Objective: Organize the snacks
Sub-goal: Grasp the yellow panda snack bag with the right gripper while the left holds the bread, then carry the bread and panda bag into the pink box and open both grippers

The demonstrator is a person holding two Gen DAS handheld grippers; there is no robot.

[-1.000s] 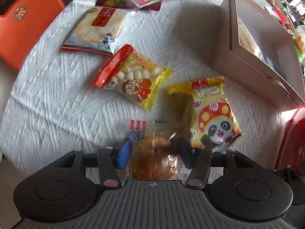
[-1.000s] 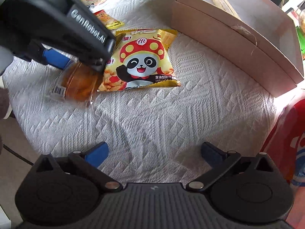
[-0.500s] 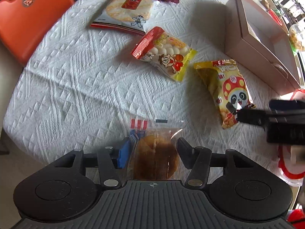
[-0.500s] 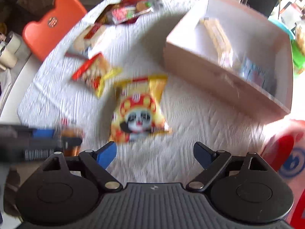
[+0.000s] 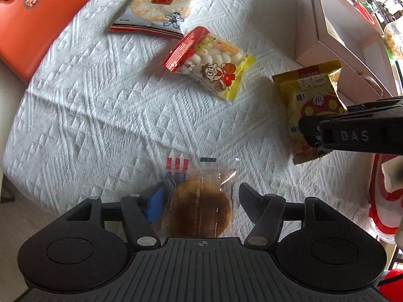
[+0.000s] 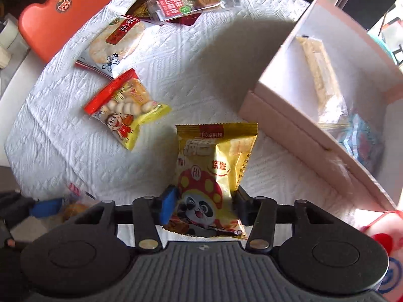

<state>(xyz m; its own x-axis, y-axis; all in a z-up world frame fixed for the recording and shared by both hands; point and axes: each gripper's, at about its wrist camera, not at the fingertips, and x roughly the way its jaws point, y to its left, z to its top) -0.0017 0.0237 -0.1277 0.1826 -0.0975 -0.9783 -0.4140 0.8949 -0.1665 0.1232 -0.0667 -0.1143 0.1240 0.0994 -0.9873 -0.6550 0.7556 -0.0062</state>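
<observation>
right tool (image 6: 204, 205) — clamps panda bag (image 6: 214, 176) | left tool (image 5: 201, 196) — grips bun (image 5: 201, 209)

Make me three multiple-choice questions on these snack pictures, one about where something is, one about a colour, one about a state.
1. Where does the red-and-yellow bag of small white puffs lie?
A. inside the box
B. on the white tablecloth
C. on the orange chair

2. What colour is the open cardboard box?
A. pale pink
B. green
C. black

3. What is the right tool doing?
A. hanging open with nothing in it
B. gripping the yellow panda-print snack bag
C. gripping a cup

Answers:
1 B, the bag rests on the cloth left of the box.
2 A, its walls are pale pink.
3 B, both fingers press the bag's sides, while the left tool holds the clear-wrapped brown bun.
</observation>
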